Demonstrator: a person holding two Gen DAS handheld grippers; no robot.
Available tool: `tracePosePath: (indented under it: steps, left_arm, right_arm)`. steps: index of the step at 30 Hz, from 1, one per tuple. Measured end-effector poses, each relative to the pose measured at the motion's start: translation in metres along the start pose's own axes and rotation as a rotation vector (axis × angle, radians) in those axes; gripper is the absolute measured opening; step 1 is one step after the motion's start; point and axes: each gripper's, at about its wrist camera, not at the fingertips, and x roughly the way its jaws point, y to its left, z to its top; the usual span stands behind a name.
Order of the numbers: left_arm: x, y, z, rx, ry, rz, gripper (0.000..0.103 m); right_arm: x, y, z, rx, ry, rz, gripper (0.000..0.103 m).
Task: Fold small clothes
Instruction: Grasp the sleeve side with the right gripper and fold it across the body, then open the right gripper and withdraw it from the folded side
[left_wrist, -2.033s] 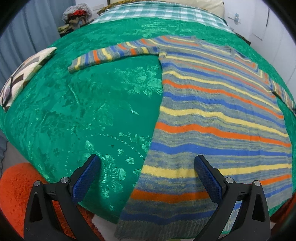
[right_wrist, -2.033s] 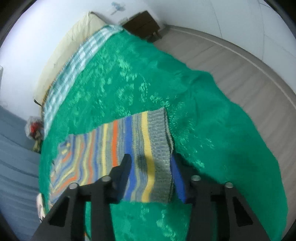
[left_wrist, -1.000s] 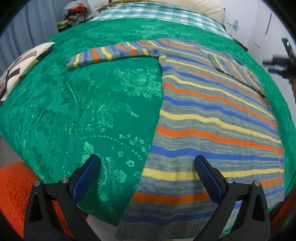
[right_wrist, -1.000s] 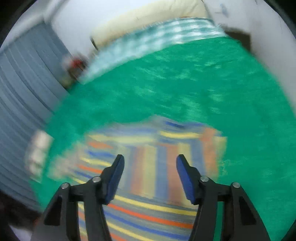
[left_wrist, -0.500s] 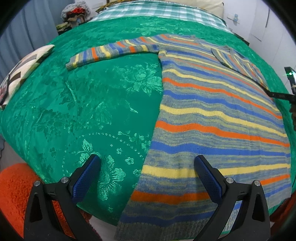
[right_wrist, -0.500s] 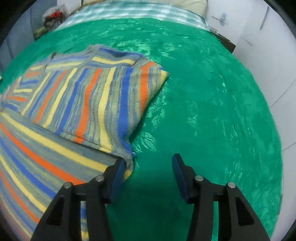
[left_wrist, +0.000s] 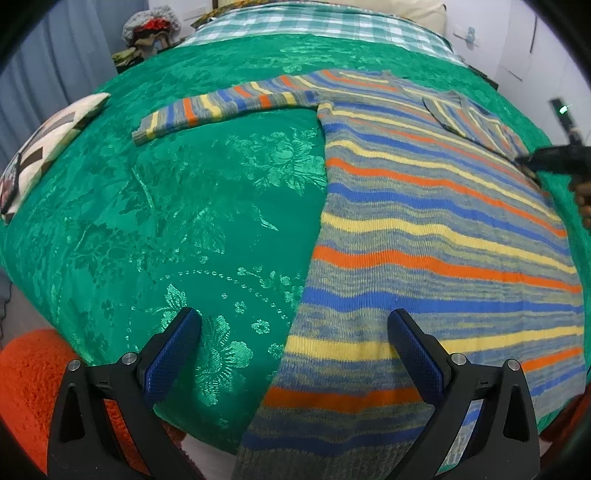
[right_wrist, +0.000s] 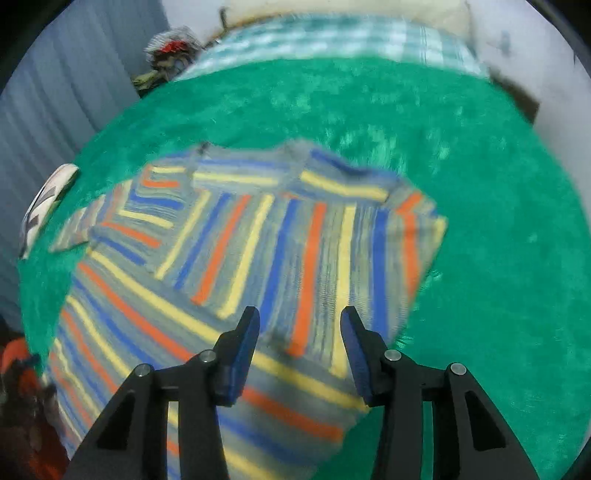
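Left hand-held gripper (left_wrist: 293, 334) gapes over the sweater (left_wrist: 424, 236) hem; right hand-held gripper (right_wrist: 300, 334) closing above its folded sleeve (right_wrist: 295, 236), gripping nothing.

The right claw (right_wrist: 299, 321) no longer grips the cuff of the striped sweater (left_wrist: 424, 240): that sleeve (right_wrist: 314, 240), stretched out over the green bedspread (left_wrist: 184, 221) two seconds ago, now lies folded across the chest. The claw is now above the folded sleeve, lower than a second ago, its jaws closing with nothing pinched between them.
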Motion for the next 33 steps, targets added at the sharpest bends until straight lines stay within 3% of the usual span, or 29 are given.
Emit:
tracePosePath:
  steps: [1,3,5,11,18,25,29,33]
  left_arm:
    - [-0.001,0.0,-0.001,0.004,0.0,-0.002,0.102]
    - [-0.003,0.001,-0.001,0.002,-0.004,-0.009,0.102]
    - [-0.003,0.002,0.0,-0.001,-0.003,-0.021,0.102]
    - [-0.011,-0.004,0.0,0.015,-0.031,-0.041,0.102]
    - [-0.018,-0.02,-0.01,0.094,-0.045,-0.046,0.102]
    - [-0.016,-0.034,-0.019,0.157,-0.022,-0.048,0.102]
    - [-0.006,-0.04,-0.025,0.185,0.025,-0.044,0.102]
    - [-0.017,-0.037,-0.023,0.17,-0.011,-0.036,0.102]
  right_arm:
    - [0.012,-0.013,-0.002,0.052,0.028,-0.004,0.03]
    - [0.004,-0.026,-0.004,0.14,-0.019,-0.006,0.019]
    - [-0.017,-0.026,-0.012,0.164,-0.058,-0.058,0.027]
    - [-0.075,0.006,-0.062,0.012,-0.093,-0.067,0.04]
    - [-0.12,0.061,-0.166,-0.069,-0.116,-0.021,0.046]
    - [-0.148,0.098,-0.247,-0.011,-0.179,-0.04,0.054]
    - [-0.149,0.095,-0.266,0.038,-0.178,-0.076,0.054]
    - [-0.153,0.083,-0.272,0.099,-0.206,-0.119,0.054]
